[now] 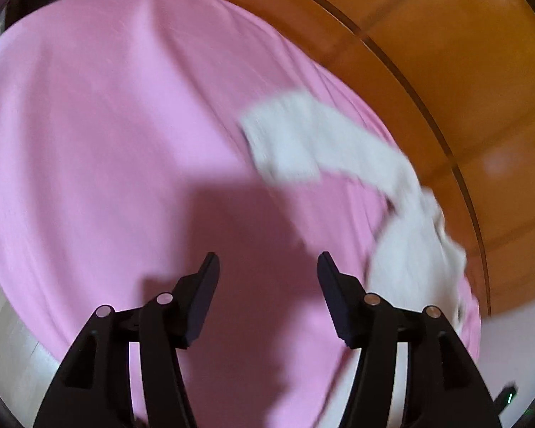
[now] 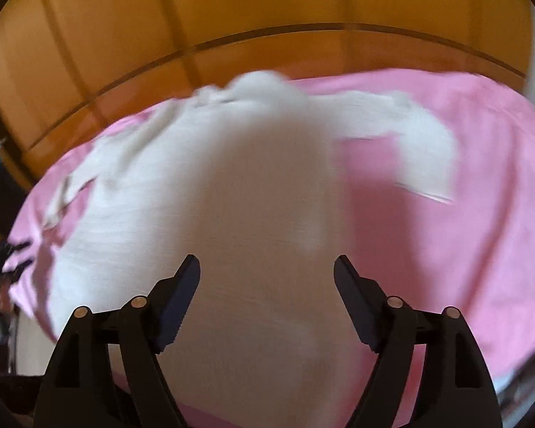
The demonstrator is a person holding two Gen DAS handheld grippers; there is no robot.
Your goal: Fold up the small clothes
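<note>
While both jaws stand apart and empty, the left hand-held gripper hangs beside the white garment and the right hand-held gripper over it, rumpled on the pink sheet; a careless pinch could catch sheet too

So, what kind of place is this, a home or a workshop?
Probably a home, likely a bedroom. A pink sheet covers a wide soft surface like a bed, a small white garment lies on it, and glossy orange-brown wooden panelling, perhaps a headboard or wardrobe, stands behind.
</note>
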